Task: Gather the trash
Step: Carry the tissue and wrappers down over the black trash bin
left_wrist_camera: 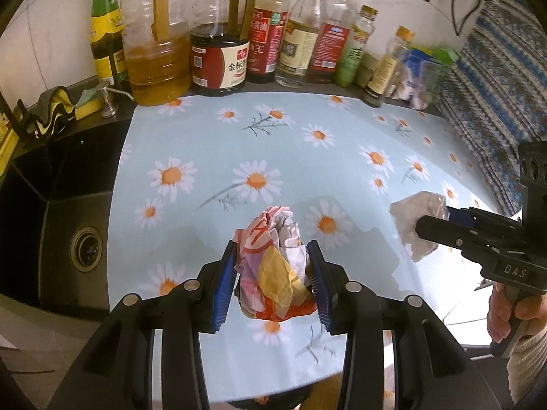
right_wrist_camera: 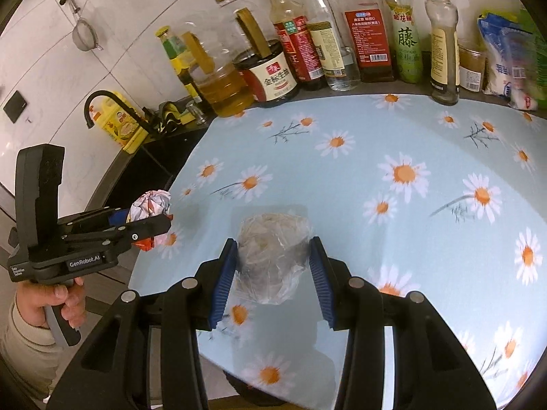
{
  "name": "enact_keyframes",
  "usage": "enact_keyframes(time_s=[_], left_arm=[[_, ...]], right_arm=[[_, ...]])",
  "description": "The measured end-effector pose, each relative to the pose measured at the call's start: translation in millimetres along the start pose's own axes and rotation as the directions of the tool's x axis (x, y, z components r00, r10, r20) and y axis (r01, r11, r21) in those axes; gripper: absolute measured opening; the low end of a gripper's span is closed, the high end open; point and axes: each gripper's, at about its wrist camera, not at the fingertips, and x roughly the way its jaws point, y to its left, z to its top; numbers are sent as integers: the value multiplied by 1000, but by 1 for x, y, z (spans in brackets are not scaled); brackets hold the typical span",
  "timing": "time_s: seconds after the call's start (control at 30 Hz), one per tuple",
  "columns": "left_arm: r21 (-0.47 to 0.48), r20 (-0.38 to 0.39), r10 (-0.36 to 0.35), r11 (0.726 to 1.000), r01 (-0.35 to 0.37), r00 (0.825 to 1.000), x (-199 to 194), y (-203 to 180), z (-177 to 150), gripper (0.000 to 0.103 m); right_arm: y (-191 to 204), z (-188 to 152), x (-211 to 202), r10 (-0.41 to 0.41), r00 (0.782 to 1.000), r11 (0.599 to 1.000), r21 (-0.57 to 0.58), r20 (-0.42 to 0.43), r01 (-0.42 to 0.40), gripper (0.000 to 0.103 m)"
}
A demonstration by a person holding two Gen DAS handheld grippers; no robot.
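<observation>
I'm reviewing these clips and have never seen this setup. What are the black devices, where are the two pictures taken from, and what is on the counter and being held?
A person holds two handheld grippers, each with a fisheye camera looking along its fingers. One picture comes from each. The left gripper is shut on a crumpled wrapper; the right gripper is shut on a clear plastic wad. Both are off the daisy cloth. Bottles line the wall, and a sink sits left.

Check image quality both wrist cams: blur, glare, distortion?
Left wrist: strong fisheye bend, bags at far right motion-smeared, held wrapper ball sharp, glare on cloth at lower right. Right wrist: same bend, bottles crisp, plastic wad sharp, shadow beneath it.
</observation>
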Motion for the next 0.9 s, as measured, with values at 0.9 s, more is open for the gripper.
enact_keyframes(time_s=[0.9], left_arm=[[89,-88,-85,992,93,993,-50,5,-154,39]], right_arm=[[103,-151,2,-27,997,998,53,-68,31,44]])
